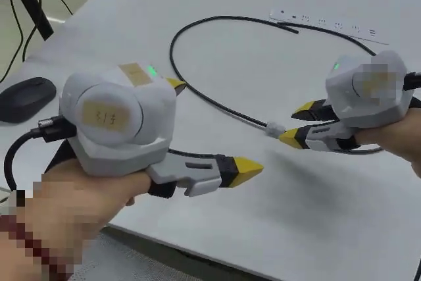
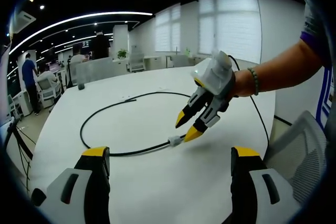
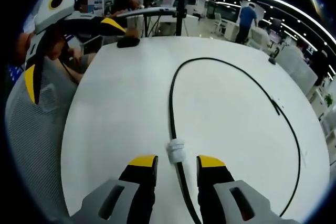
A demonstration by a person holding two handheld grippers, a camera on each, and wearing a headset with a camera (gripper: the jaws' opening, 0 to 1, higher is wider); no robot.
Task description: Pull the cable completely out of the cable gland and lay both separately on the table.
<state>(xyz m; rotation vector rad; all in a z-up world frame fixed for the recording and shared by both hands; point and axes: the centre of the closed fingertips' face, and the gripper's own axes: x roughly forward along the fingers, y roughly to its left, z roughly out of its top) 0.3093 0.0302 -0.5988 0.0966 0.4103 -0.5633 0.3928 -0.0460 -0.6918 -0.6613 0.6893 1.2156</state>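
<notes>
— Left gripper [image 1: 214,126], foreground: jaw state?
— Parted, empty. Right gripper [image 1: 295,123] also parted, straddling the black cable [image 1: 223,16] just behind the white gland [image 1: 274,129], both on the table [image 1: 263,215].
— Handling?
— Cable probably light, limp and slick; gland small and rigid. Pinch the gland and draw the cable from close beside it.

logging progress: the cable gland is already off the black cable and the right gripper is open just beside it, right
Not off: the right gripper view shows the cable gland still threaded on the black cable. The right gripper is open just beside it.
</notes>
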